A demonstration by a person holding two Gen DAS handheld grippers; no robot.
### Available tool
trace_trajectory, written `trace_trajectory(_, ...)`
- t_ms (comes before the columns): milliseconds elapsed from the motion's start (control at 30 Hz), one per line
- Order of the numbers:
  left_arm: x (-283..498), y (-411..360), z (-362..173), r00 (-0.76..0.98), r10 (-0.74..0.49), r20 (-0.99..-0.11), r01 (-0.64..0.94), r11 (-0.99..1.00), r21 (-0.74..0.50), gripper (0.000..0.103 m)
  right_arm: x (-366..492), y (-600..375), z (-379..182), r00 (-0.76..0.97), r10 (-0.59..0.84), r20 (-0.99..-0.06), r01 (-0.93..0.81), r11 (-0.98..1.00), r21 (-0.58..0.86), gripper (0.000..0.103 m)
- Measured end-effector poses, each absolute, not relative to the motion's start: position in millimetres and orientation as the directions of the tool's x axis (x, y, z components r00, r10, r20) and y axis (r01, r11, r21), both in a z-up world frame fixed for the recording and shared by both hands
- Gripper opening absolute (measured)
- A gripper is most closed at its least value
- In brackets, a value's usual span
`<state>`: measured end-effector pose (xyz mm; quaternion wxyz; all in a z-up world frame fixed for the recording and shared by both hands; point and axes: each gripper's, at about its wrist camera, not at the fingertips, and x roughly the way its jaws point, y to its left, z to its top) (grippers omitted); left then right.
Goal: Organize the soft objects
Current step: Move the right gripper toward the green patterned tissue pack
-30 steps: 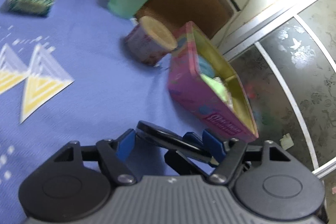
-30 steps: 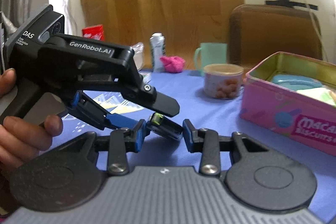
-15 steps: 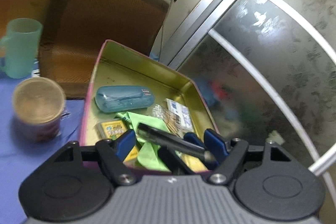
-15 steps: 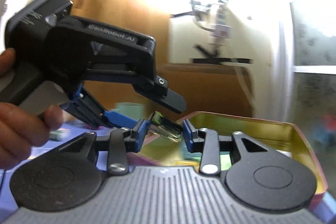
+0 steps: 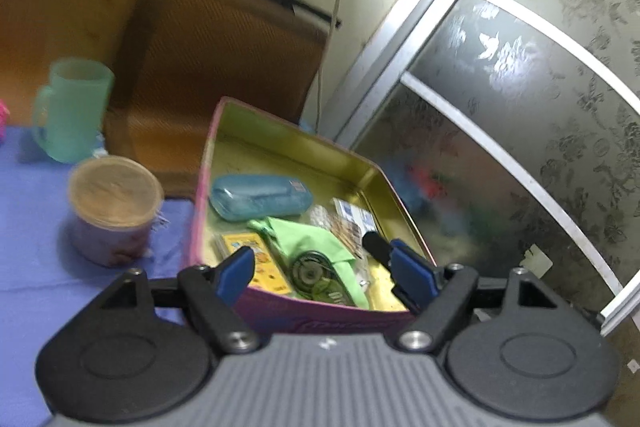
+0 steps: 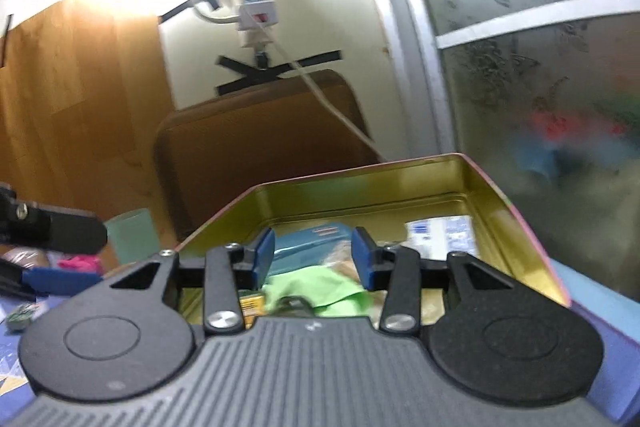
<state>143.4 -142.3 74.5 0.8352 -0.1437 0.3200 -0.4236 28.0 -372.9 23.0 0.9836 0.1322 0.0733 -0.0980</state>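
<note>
A pink tin [image 5: 200, 195] with a gold inside stands open on the blue tablecloth [image 5: 36, 267]. In it lie a blue case [image 5: 260, 197], a green cloth [image 5: 308, 239], a yellow card pack [image 5: 256, 259] and a small green-and-black tape dispenser [image 5: 316, 275]. My left gripper [image 5: 324, 275] hovers over the tin's near end, its jaws opening, nothing pressed between the pads. My right gripper [image 6: 314, 255] also hangs over the tin [image 6: 500, 203], jaws opening and empty, above the green cloth [image 6: 320, 287]. The left gripper's finger [image 6: 60, 231] shows at the left edge.
A teal mug [image 5: 72, 111] and a lidded snack cup [image 5: 114, 207] stand left of the tin. A brown chair back [image 5: 216, 67] rises behind them. A frosted glass door [image 5: 520, 107] is on the right. A pink soft lump [image 6: 78, 262] lies far left.
Both grippers swung from over the blue cloth to above the tin. The small green-and-black dispenser, earlier between my right fingers, now lies in the tin. Both jaws stand wider.
</note>
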Motion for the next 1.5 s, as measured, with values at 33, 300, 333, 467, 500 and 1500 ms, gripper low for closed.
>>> trace_trajectory(33, 138.8, -133.0, 75.2, 0.456, -0.794, -0.403, 0.615, 0.608, -0.501, 0.079, 30.4, -364.4, 24.9, 0.973, -0.157, -0.169, 0.195, 0.951, 0.238, 0.046)
trace_trajectory(300, 102.7, -43.3, 55.9, 0.682, -0.616, -0.393, 0.513, 0.787, -0.343, 0.091, 25.4, -282.6, 21.5, 0.986, 0.026, -0.163, -0.006, 0.992, 0.126, 0.051)
trace_trajectory(333, 99.5, -33.5, 51.8, 0.709, -0.583, -0.396, 0.490, 0.812, -0.318, 0.091, 25.2, -272.0, 19.8, 0.985, 0.045, -0.168, -0.028, 0.994, 0.106, 0.051)
trace_trajectory(467, 86.9, 5.0, 29.9, 0.812, -0.423, -0.402, 0.375, 0.906, -0.196, 0.091, 26.8, -234.4, 11.9, 0.973, 0.118, -0.197, -0.112, 0.993, 0.042, 0.051)
trace_trajectory(500, 83.0, 14.7, 24.4, 0.825, -0.406, -0.392, 0.360, 0.914, -0.189, 0.092, 28.6, -227.7, 11.2, 0.970, 0.133, -0.205, -0.129, 0.991, 0.033, 0.051)
trace_trajectory(1500, 94.8, 114.1, -11.0, 0.890, -0.281, -0.358, 0.110, 0.896, -0.430, 0.089, 199.3, -73.8, 16.8, 0.763, 0.439, -0.475, -0.469, 0.881, 0.061, 0.093)
